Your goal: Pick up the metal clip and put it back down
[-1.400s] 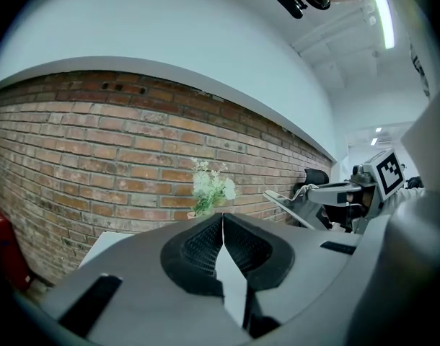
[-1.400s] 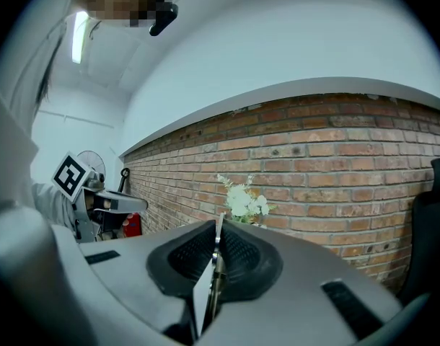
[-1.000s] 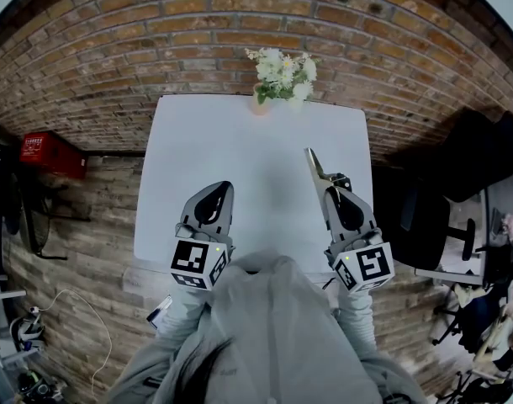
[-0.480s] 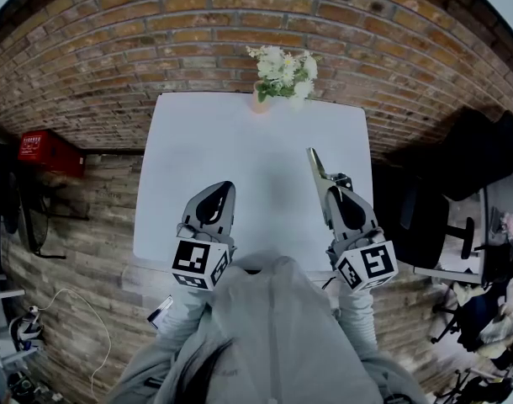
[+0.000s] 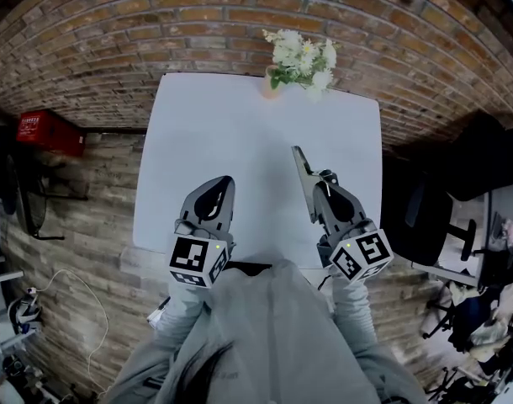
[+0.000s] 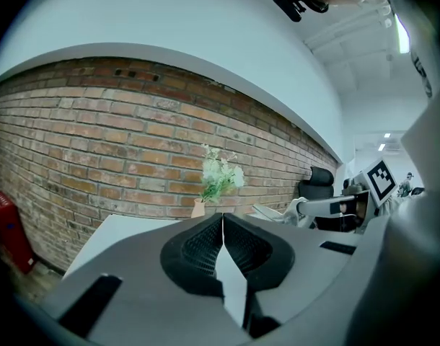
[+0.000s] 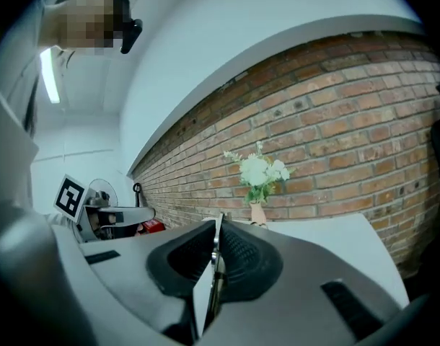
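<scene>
Head view: left claw [image 5: 224, 182], right claw [image 5: 314, 188], one metal clip [image 5: 300, 164].

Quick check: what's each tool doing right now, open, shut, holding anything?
Left tool: closed, nothing between its jaws.
Right tool: closed on the metal clip, which sticks out ahead of it.

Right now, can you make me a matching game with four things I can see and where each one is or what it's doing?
Things:
1. metal clip
2. flower vase
3. red box
4. left hand-held gripper

Places or states:
A. off the table, to its left
B. shut, holding nothing
C. pinched in the right hand-held gripper
D. at the table's far edge

Pairs: 1-C, 2-D, 3-A, 4-B
</scene>
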Motion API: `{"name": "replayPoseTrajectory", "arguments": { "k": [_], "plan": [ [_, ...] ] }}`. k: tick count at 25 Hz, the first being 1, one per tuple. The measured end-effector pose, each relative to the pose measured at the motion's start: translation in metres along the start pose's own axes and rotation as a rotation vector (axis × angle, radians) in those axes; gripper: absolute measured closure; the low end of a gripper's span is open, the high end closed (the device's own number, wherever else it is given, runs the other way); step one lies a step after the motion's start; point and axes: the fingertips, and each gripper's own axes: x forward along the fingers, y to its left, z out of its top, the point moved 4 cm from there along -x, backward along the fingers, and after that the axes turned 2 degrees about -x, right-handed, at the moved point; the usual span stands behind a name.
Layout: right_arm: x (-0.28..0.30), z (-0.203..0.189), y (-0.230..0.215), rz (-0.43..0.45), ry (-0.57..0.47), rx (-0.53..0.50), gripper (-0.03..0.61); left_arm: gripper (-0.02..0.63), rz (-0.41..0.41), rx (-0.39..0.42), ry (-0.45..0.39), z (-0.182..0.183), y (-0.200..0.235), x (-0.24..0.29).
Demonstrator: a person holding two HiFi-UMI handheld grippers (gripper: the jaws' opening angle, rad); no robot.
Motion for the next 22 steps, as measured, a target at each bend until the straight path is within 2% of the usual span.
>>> {"name": "replayPoseTrajectory", "arguments": {
  "k": [4, 11, 22],
  "plan": [
    [0.026, -0.026, 0.001, 0.047, 0.053, 0.097, 0.546, 0.584, 0.004, -0.012, 0.028, -0.011, 0.010, 0.005],
    [0.068, -0.073, 0.006, 0.106, 0.161, 0.208, 0.546, 0.584, -0.004, -0.032, 0.064, -0.030, 0.020, 0.021],
    [0.103, -0.139, -0.001, 0.104, 0.304, 0.322, 0.546, 0.584, -0.046, -0.047, 0.109, -0.058, 0.023, 0.051]
  ]
}}
